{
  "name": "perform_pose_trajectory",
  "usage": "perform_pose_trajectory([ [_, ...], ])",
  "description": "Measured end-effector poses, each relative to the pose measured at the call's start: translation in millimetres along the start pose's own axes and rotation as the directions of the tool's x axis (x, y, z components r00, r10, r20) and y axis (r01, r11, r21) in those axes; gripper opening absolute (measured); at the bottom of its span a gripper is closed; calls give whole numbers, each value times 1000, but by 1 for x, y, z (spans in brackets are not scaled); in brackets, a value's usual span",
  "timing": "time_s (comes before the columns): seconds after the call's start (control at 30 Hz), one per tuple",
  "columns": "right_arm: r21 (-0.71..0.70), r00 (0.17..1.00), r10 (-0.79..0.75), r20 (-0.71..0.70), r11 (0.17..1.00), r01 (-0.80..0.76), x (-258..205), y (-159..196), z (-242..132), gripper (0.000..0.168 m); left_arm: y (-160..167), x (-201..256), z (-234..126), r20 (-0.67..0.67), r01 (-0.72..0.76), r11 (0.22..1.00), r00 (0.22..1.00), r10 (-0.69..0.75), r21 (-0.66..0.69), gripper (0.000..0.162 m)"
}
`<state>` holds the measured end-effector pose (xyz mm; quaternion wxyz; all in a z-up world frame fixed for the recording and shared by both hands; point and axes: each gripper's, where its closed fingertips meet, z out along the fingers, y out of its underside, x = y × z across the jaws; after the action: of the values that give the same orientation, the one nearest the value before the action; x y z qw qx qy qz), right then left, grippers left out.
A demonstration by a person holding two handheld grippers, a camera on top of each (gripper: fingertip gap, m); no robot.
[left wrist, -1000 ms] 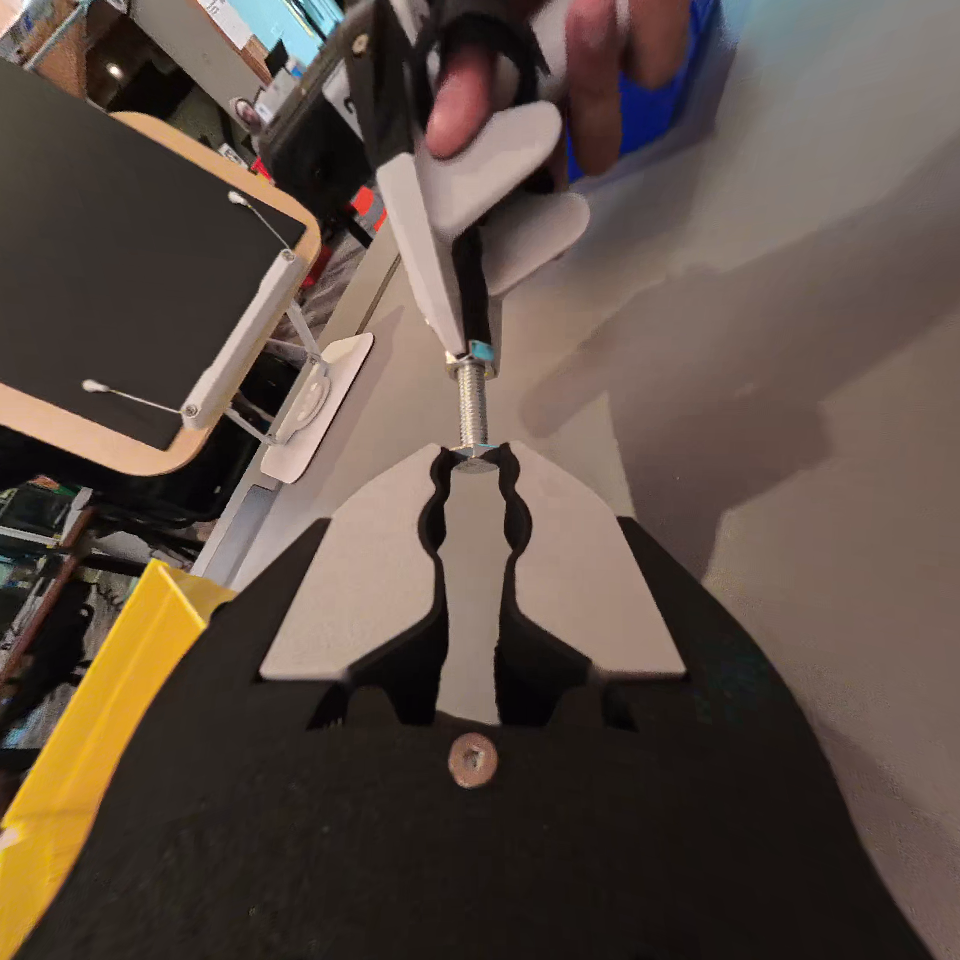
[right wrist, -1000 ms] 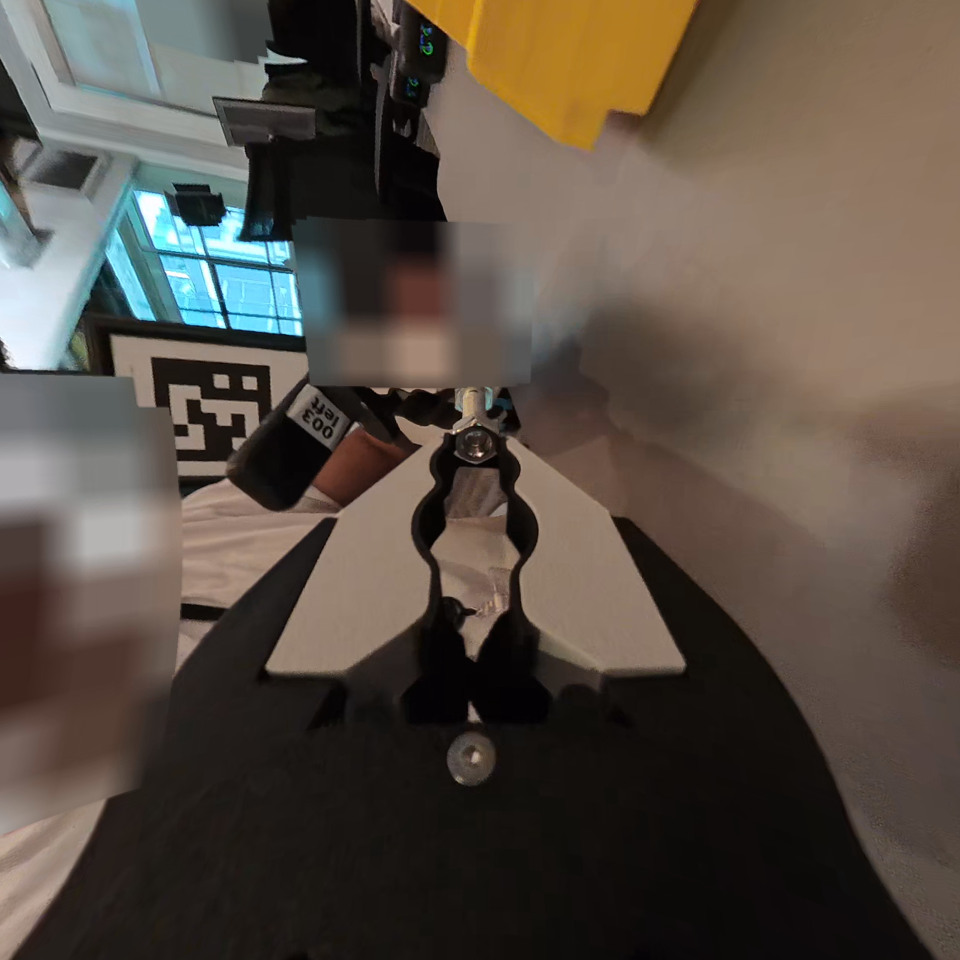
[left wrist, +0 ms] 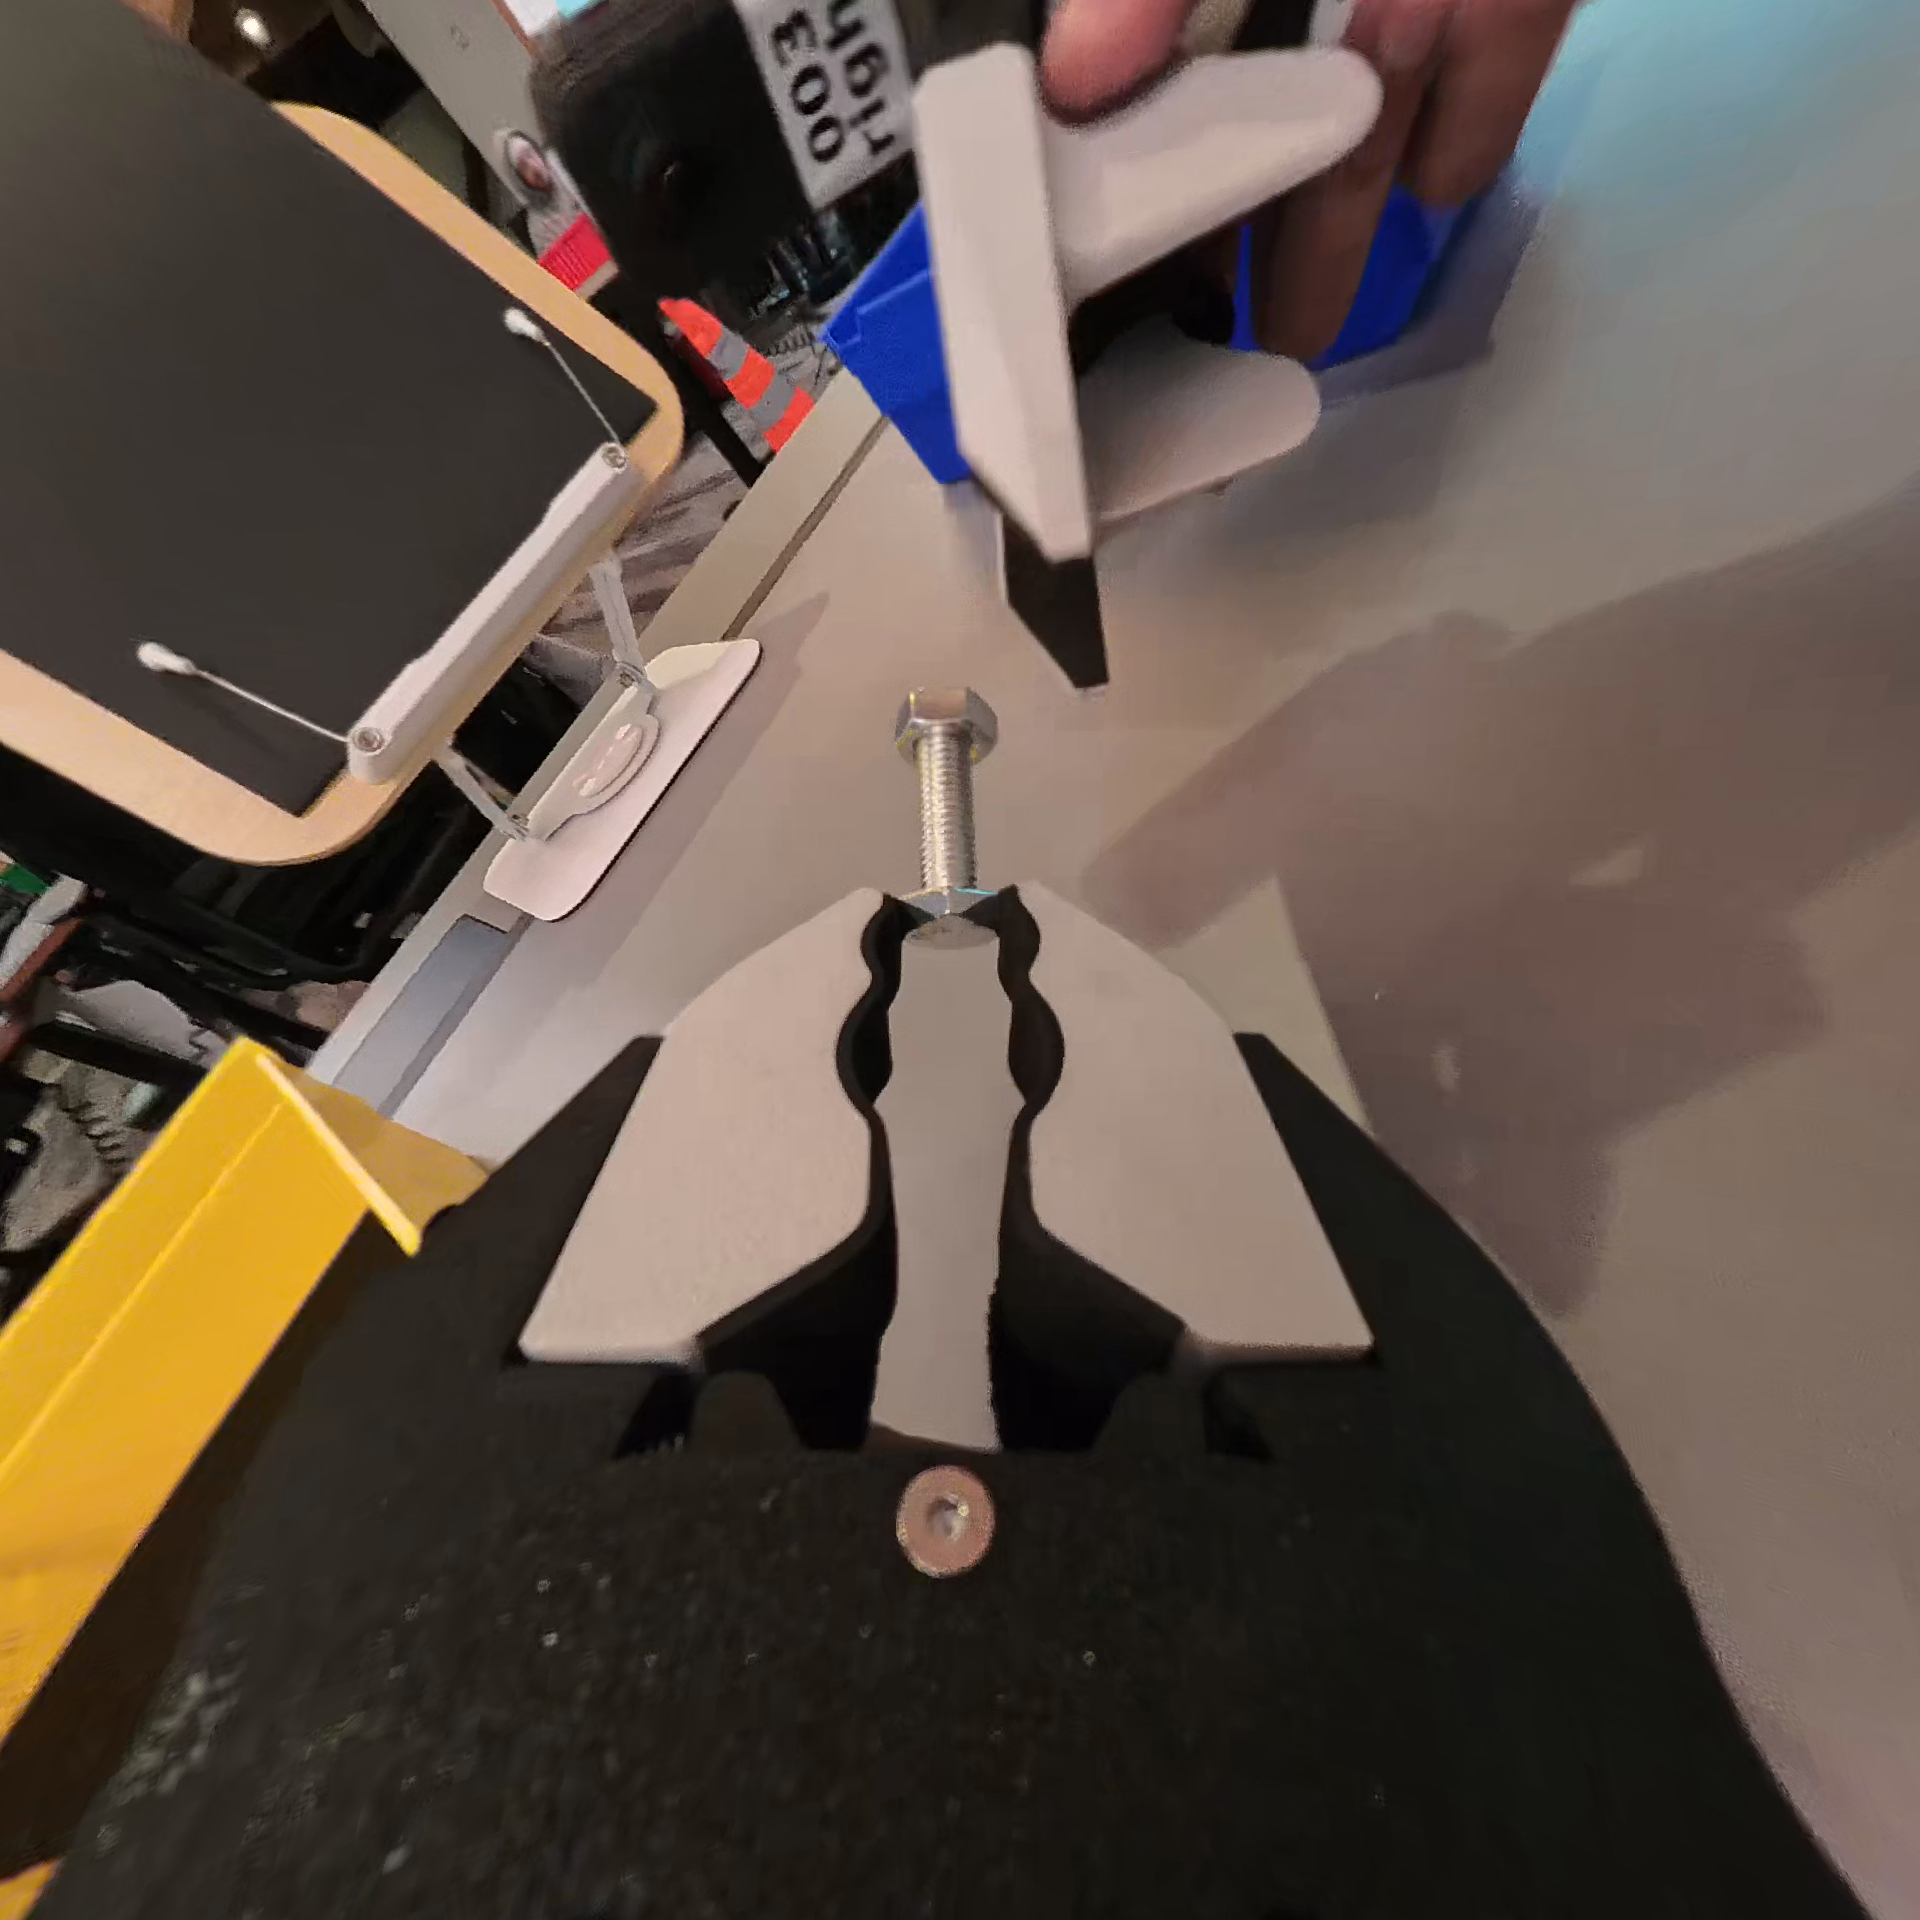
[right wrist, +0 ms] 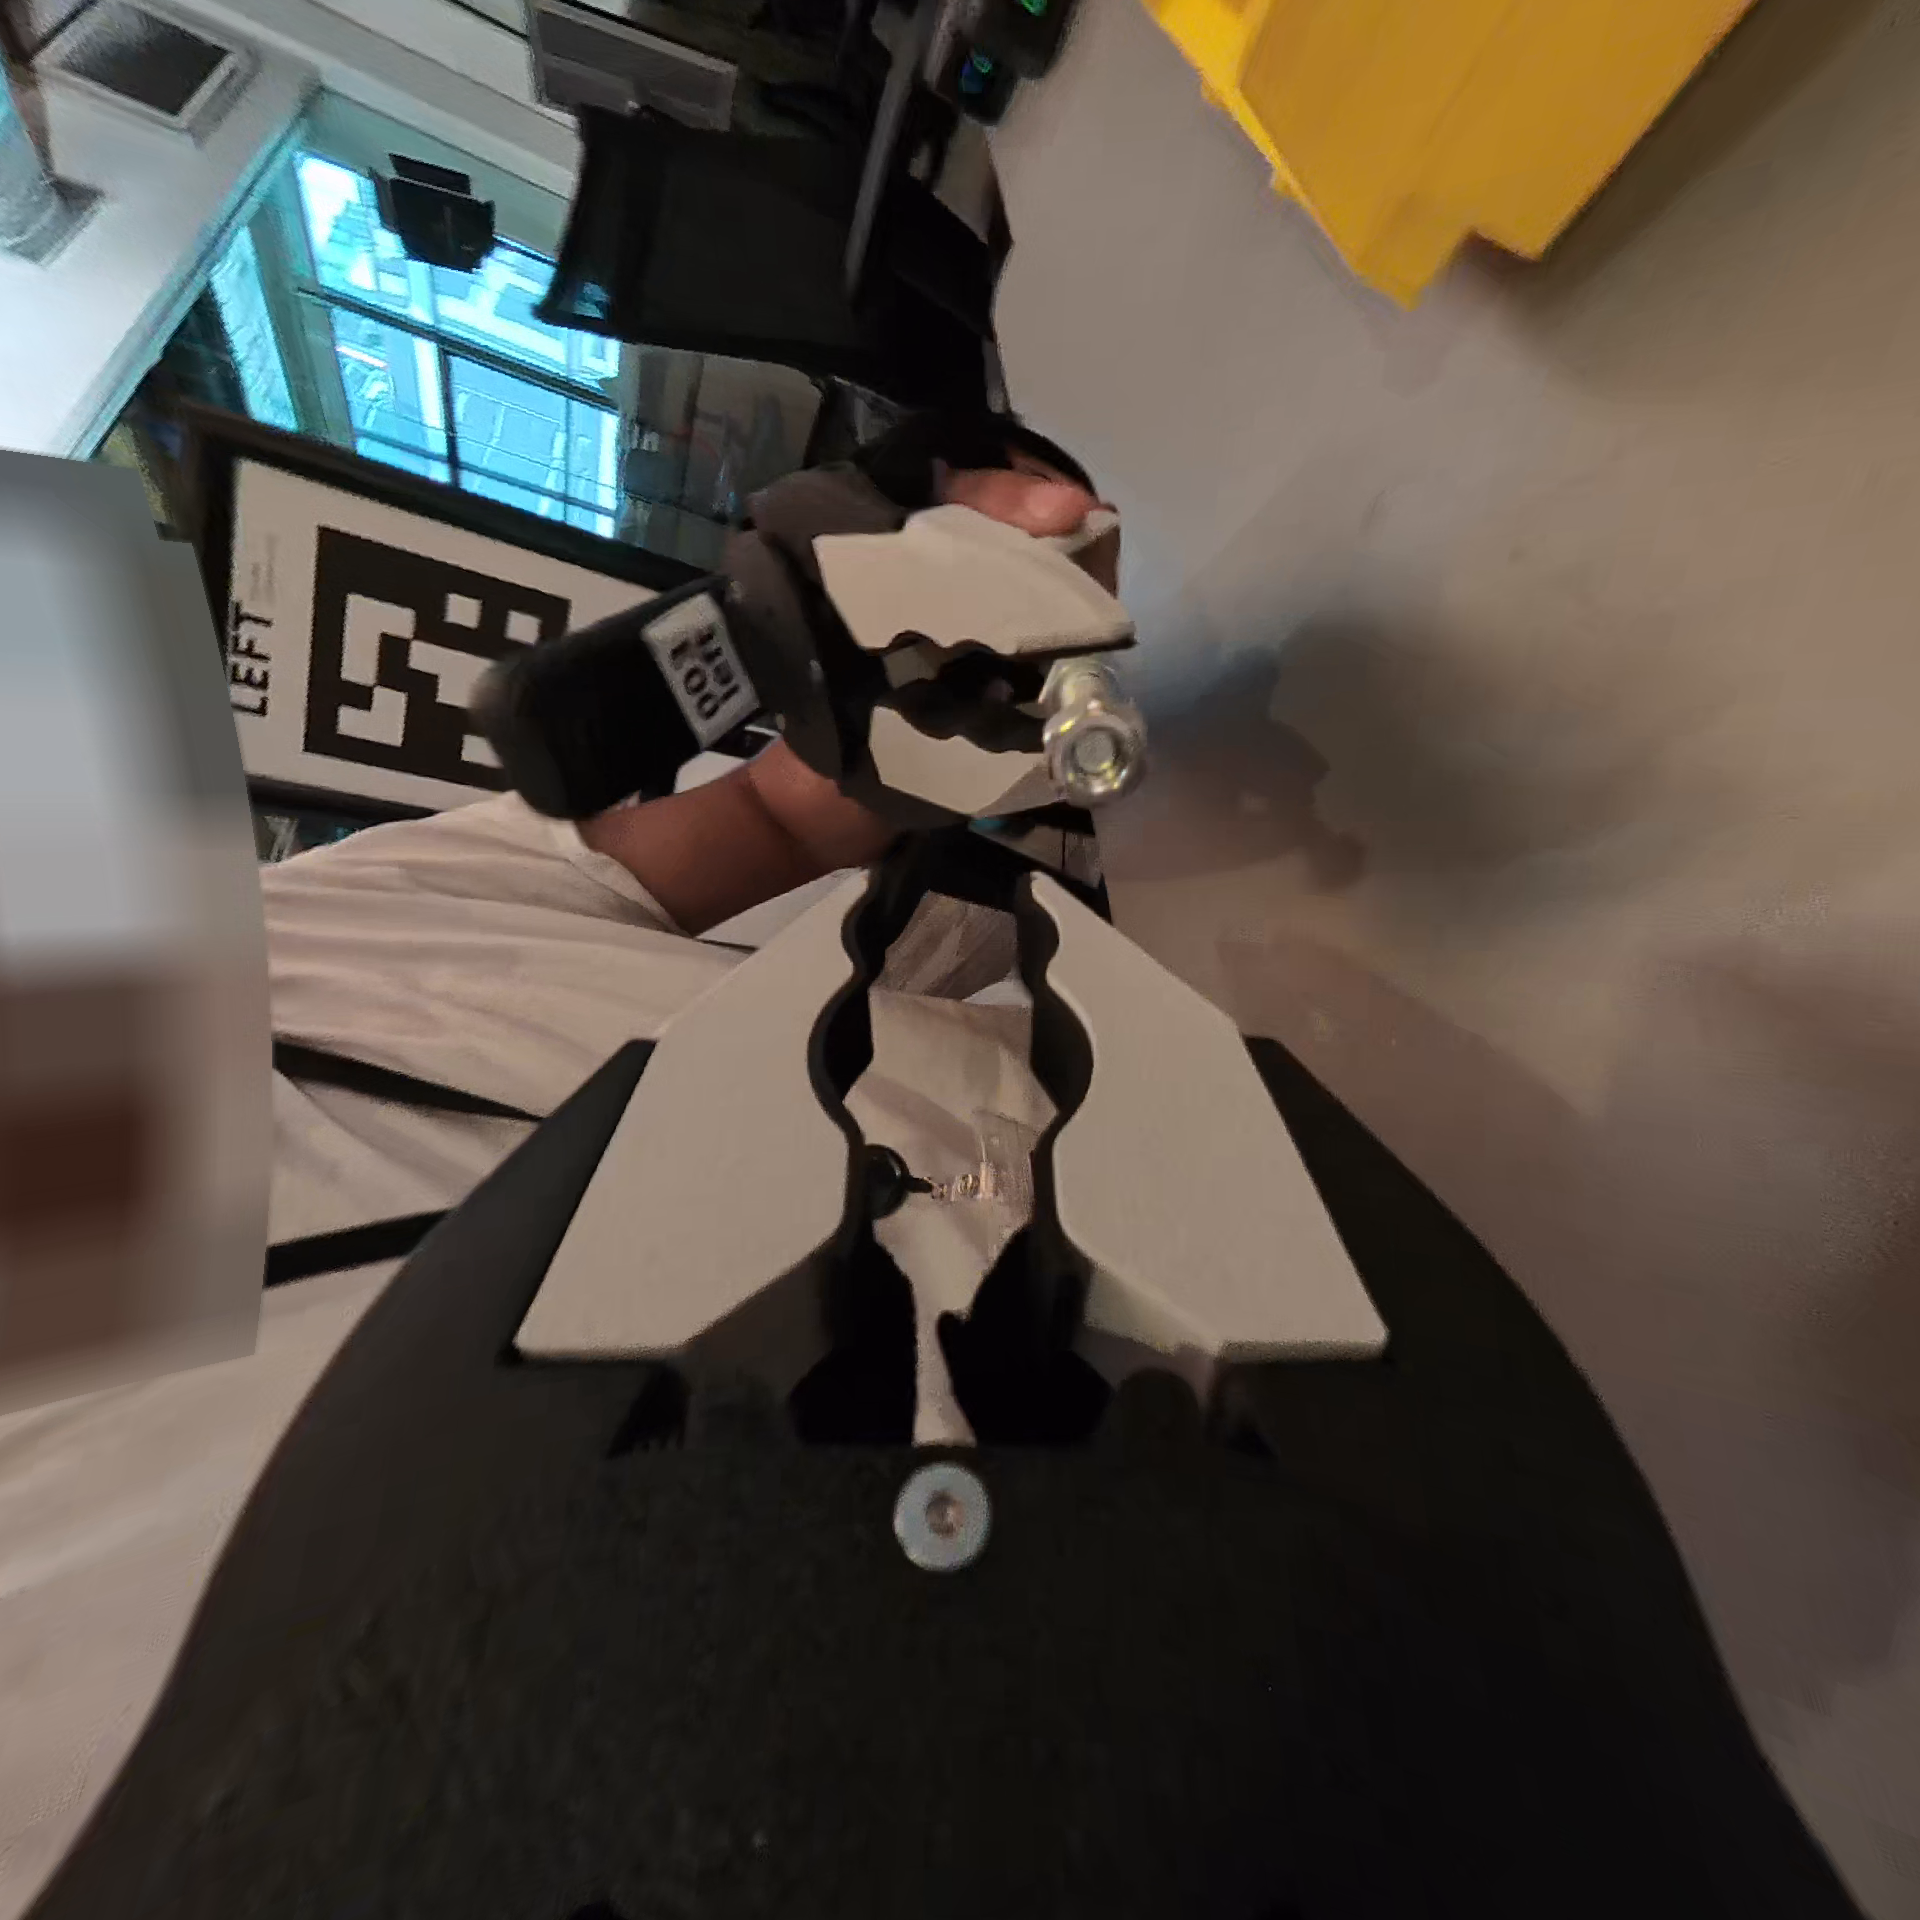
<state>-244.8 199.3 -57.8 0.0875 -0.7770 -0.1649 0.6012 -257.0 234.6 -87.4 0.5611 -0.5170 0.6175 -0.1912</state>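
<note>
The left wrist view looks forward along the left gripper (left wrist: 948, 920), tilted against the table (left wrist: 1558, 520), close above it. The bolt (left wrist: 943, 805) sits at the fingertips, very near the lens. The right gripper (left wrist: 1060, 613) appears just beyond, facing back.

The right wrist view looks along the right gripper (right wrist: 956, 894), rolled sideways, so the table (right wrist: 1507, 623) stands as a wall on the right. It faces the left gripper (right wrist: 1049, 717), seen close.

The two cameras face each other. Both views share the bolt (right wrist: 1091, 727), the table and the yellow bin (left wrist: 187, 1278) (right wrist: 1455, 125).
</note>
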Motion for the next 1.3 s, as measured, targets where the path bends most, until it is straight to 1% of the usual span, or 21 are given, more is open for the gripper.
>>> perform_pose_trajectory([
  [0.03,25,998,-60,6,998,60,-3,-2,-5,26,-3,-3,-2,-9,63,998,998,-63,28,18],
  [0.07,64,989,-148,-16,987,148,-4,-7,-11,27,-8,-5,-4,-30,143,988,990,-141,64,18],
  [0.1,131,966,-251,-57,958,256,-6,-16,-17,28,-14,-7,-6,-61,231,967,972,-225,105,18],
  [0.13,215,936,-339,-97,911,353,-10,-26,-23,29,-21,-8,-9,-100,317,937,947,-304,148,18],
  [0.17,302,907,-396,-144,855,422,-13,-36,-27,33,-28,-9,-11,-145,396,899,916,-373,190,18],
  [0.2,385,880,-440,-178,792,473,-19,-44,-28,44,-35,-10,-13,-190,468,855,881,-432,225,18],
  [0.27,532,847,-499,-185,673,513,-34,-53,-24,58,-48,-11,-16,-273,585,763,808,-521,274,18],
  [0.33,681,842,-528,-109,578,450,-53,-56,-21,61,-54,-12,-17,-337,669,683,740,-581,292,18],
  [0.37,733,838,-541,-63,545,407,-61,-56,-19,64,-56,-12,-17,-363,702,649,710,-603,294,18],
  [0.4,756,842,-539,-31,538,372,-64,-56,-15,64,-58,-11,-17,-390,730,617,681,-620,295,18],
  [0.47,754,853,-521,-5,559,345,-63,-57,-1,64,-62,-11,-18,-434,768,564,638,-636,303,18],
  [0.57,780,852,-524,28,544,309,-68,-58,1,64,-66,-10,-19,-463,785,540,618,-636,305,17],
  [0.67,781,847,-531,33,542,309,-72,-57,2,65,-66,-14,-21,-477,809,498,586,-655,312,17],
  [0.73,779,853,-522,13,540,319,-71,-55,1,69,-63,-20,-24,-476,826,463,564,-674,321,17],
  [0.83,775,855,-518,-14,535,337,-67,-50,-4,69,-55,-32,-27,-456,841,427,540,-708,333,17],
  [0.87,776,851,-524,-13,532,339,-68,-47,-6,67,-52,-36,-27,-448,844,420,533,-717,333,17],
  [0.93,773,859,-510,-55,523,360,-61,-46,-11,67,-47,-40,-28,-442,850,408,523,-728,333,17],
  [1.0,770,869,-486,-97,517,375,-51,-51,-16,66,-48,-39,-27,-453,855,401,516,-727,330,17],
  [1.07,762,877,-466,-112,526,378,-43,-59,-17,66,-53,-32,-25,-473,855,411,517,-713,315,18],
  [1.2,752,876,-481,-42,562,344,-48,-73,0,66,-64,-16,-20,-518,855,430,517,-681,290,17],
  [1.3,755,846,-533,-27,544,366,-64,-76,13,66,-64,-16,-20,-521,861,420,509,-686,287,17],
])
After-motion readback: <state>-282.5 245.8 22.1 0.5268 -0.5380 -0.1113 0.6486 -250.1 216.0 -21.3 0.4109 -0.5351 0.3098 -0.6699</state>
